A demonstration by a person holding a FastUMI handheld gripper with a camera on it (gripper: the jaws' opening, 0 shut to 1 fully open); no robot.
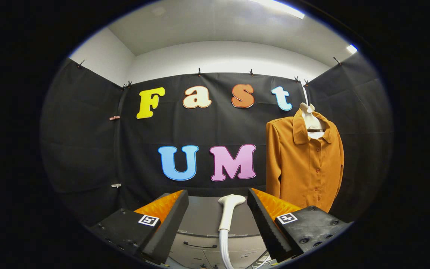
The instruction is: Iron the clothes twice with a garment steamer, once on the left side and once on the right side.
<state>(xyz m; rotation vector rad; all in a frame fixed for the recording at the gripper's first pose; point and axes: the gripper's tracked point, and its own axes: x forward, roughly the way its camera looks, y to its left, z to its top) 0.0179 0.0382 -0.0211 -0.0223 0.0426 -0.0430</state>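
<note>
The garment steamer (227,213) lay on the desk (200,220) between the spread jaws, not yet gripped. The orange shirt (302,164) hung beyond, to the right. The pick-up step seemed in hand; next, the jaws should probably close on its handle.

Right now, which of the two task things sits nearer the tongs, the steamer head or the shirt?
The white steamer head, lying on the grey cabinet top between the open tongs. The orange shirt hangs farther off, against the black wall.

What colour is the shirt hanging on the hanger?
Mustard orange shirt, plain with matching buttons, seen in the gripper view.
</note>
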